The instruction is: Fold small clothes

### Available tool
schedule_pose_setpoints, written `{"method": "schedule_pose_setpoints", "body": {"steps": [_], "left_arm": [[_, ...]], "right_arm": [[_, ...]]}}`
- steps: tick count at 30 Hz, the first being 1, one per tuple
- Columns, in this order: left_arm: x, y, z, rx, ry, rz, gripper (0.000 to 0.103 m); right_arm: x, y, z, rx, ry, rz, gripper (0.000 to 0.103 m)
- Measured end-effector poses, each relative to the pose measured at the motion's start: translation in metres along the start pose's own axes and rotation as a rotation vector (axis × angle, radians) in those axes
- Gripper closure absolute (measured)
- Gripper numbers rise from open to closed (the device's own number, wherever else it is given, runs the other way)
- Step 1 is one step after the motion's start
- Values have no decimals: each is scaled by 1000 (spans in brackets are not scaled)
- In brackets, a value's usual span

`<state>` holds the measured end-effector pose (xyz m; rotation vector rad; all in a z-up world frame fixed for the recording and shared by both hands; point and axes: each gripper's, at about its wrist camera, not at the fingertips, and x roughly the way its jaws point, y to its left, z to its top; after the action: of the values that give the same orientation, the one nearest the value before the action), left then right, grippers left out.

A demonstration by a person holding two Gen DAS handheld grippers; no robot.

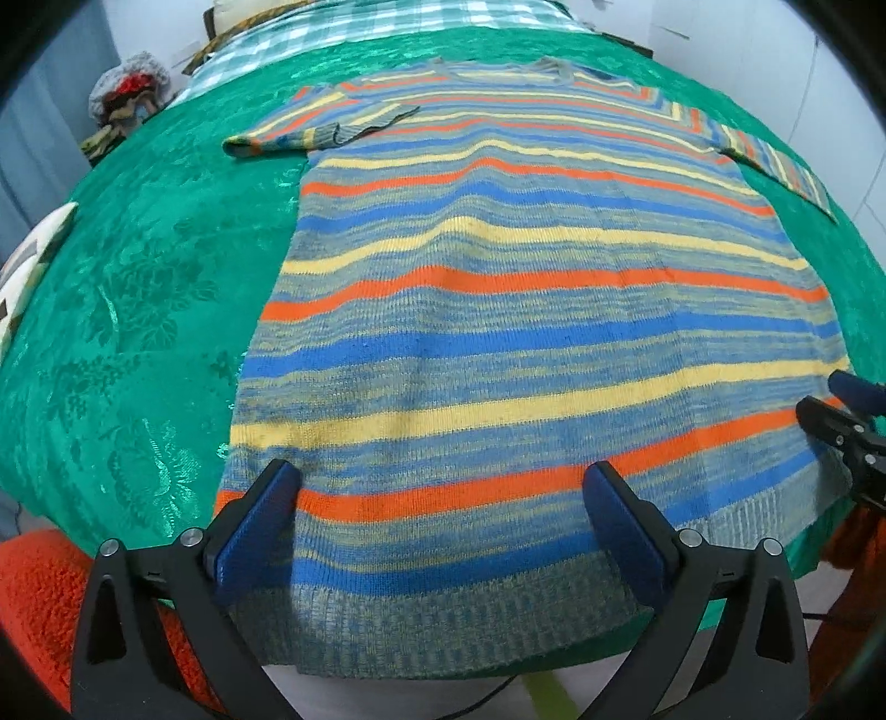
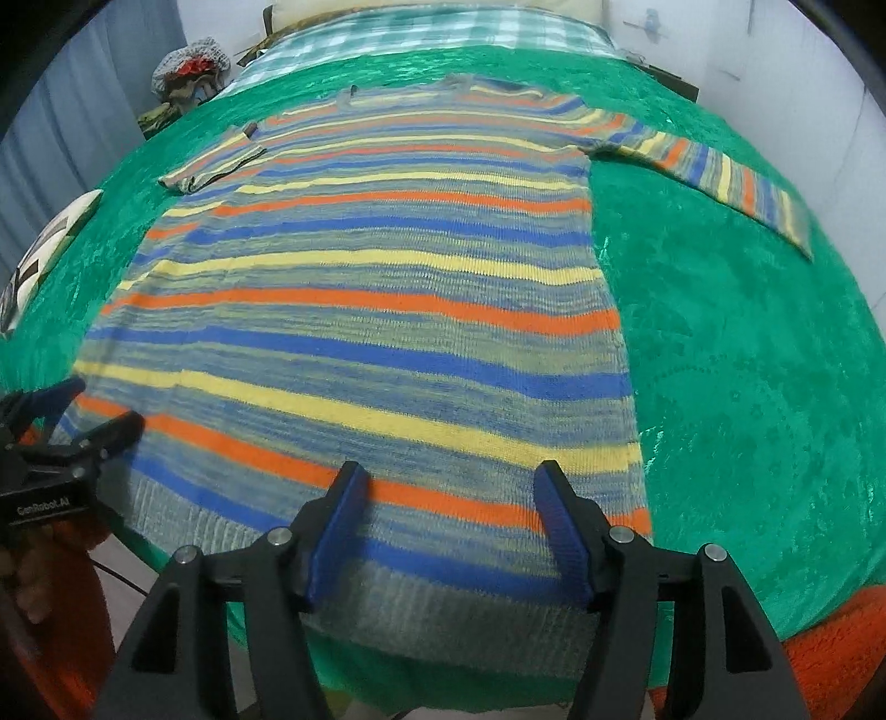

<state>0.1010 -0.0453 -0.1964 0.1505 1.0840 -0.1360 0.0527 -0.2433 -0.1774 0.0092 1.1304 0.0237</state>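
A knit sweater (image 1: 498, 310) (image 2: 360, 332) with orange, blue and yellow stripes lies flat on a green cloth, its ribbed hem (image 1: 443, 620) at the near edge. Its left sleeve (image 1: 310, 130) is folded in over the body. Its right sleeve (image 2: 731, 177) stretches out sideways. My left gripper (image 1: 443, 476) hovers open over the hem's left part, with nothing pinched between its blue pads. My right gripper (image 2: 451, 473) stands open over the hem near the sweater's right corner. Each gripper also shows at the edge of the other view, the right gripper (image 1: 841, 410) and the left gripper (image 2: 83, 410).
The green patterned cloth (image 1: 138, 304) covers the whole surface. A checked blanket (image 1: 387, 27) lies at the far end, with a heap of items (image 1: 127, 94) at the far left. A pillow (image 1: 33, 260) sits at the left edge. Orange fleece (image 1: 39, 581) lies below the near edge.
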Motion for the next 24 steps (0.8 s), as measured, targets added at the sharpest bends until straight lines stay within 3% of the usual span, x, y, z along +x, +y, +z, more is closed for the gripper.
{"method": "schedule_pose_setpoints", "body": {"steps": [24], "left_arm": [[0,-1,-2,17,11,1,0]], "right_arm": [[4,2,-1,6,4,2,34]]}}
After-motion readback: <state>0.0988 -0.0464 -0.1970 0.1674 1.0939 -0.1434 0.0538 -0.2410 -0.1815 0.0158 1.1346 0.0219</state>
